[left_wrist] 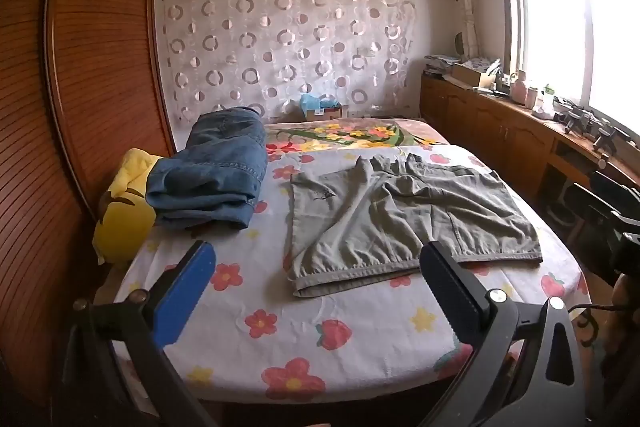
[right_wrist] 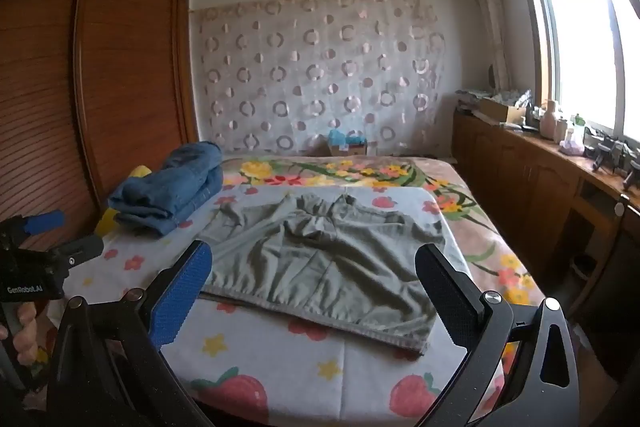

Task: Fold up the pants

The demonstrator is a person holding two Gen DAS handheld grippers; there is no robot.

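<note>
Both pairs of jaws stand spread as wide as we see them go, and nothing lies between them. Our left gripper hovers above the near edge of the bed, its fingers clear of the cloth; our right gripper hangs the same way, touching nothing.

Ahead of both jaws, the grey-green pants lie spread and rumpled on the flowered sheet, waistband towards us. In the left wrist view the right-hand finger overlaps the waistband's near edge, though we cannot tell whether it touches. In the right wrist view the pants fill the gap between the two fingers.

Beyond the left-hand finger and off to that side sits a stack of folded blue jeans, partly resting on a yellow plush cushion at the bed's edge.

Far past the jaws, behind the head of the bed, a cardboard box holds something light blue. To the right, on the wooden cabinet under the window, an open carton stands among bottles; its contents are too small to make out.

At the left edge of the right wrist view, a hand grips the other tool's handle.
</note>
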